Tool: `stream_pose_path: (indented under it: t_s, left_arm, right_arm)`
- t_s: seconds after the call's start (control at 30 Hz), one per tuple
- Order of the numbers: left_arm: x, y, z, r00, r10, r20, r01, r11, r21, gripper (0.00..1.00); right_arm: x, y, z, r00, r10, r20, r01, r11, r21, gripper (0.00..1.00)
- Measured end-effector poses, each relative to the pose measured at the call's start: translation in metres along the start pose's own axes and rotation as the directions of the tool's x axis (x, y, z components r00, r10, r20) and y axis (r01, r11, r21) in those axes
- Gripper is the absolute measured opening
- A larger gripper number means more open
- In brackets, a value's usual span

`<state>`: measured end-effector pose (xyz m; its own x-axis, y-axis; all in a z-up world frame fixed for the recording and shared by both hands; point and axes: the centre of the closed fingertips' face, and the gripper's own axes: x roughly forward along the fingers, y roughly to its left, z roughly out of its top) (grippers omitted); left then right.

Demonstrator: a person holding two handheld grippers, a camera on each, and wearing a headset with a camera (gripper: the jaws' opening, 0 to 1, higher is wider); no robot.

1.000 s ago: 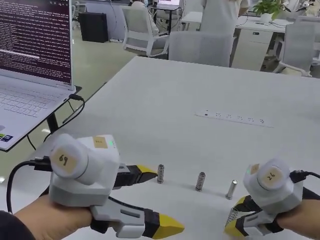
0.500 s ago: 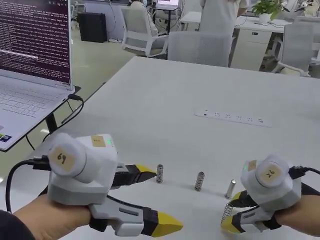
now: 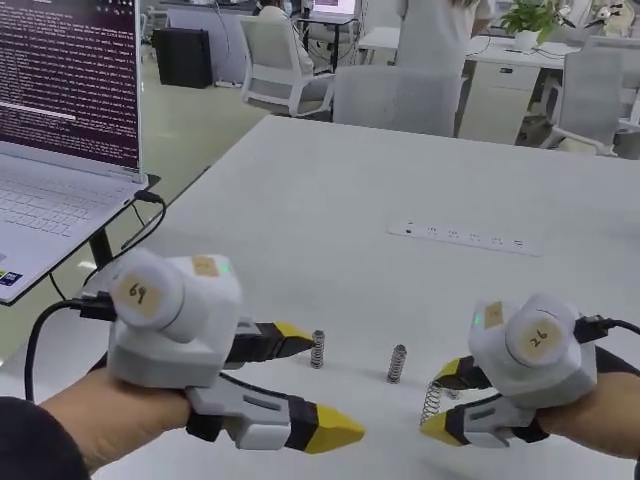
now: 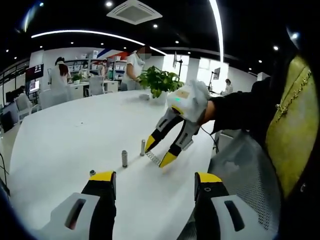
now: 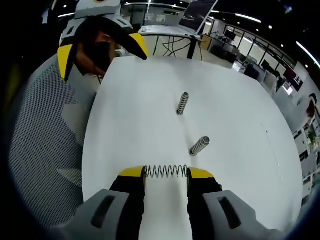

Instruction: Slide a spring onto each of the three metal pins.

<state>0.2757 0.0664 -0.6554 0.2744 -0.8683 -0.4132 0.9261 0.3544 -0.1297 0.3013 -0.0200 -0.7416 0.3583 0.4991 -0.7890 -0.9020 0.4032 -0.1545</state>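
Over at the left edge a laptop sits open on its own stand, clear of the white table, so the work has the bare surface to itself. Next comes the left gripper, hovering low with its jaws wide apart and nothing between them; it looks parked there, pointed along the row, to leave room and perhaps to steady a pin if one wobbles. Just past its tips stand the left pin and the middle pin, both upright and each already wearing a spring, so two of the three seem done. The third pin stands bare at the end of the row, just beside the right gripper. That gripper is closed on the last spring, which spans the gap from one yellow tip to the other, pinched by its ends rather than round its middle. I'd guess that keeps the soft coil straight while it is carried, though the lower end will have to come free of the pad before it can drop over the pin. Further back, a power strip lies well apart from it all.
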Motion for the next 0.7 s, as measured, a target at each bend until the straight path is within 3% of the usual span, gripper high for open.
stream_pose_path:
  t_s: [0.23,0.5,0.7]
  left_arm:
    - [0.009,0.003,0.000,0.9998,-0.017,-0.014,0.016,1.000,-0.027,0.56]
    - [0.025,0.007,0.000,0.9990,-0.040,-0.020,0.038,0.993,-0.109,0.50]
    - [0.039,0.014,0.000,0.9991,-0.031,-0.029,0.026,0.984,-0.178,0.41]
  right_arm:
    - [-0.003,0.004,0.014,0.9993,-0.003,0.037,0.006,0.997,-0.081,0.30]
    - [-0.003,0.008,0.027,0.9980,0.001,0.063,0.008,0.991,-0.135,0.30]
    - [-0.004,0.011,0.033,0.9972,0.006,0.075,0.006,0.988,-0.157,0.30]
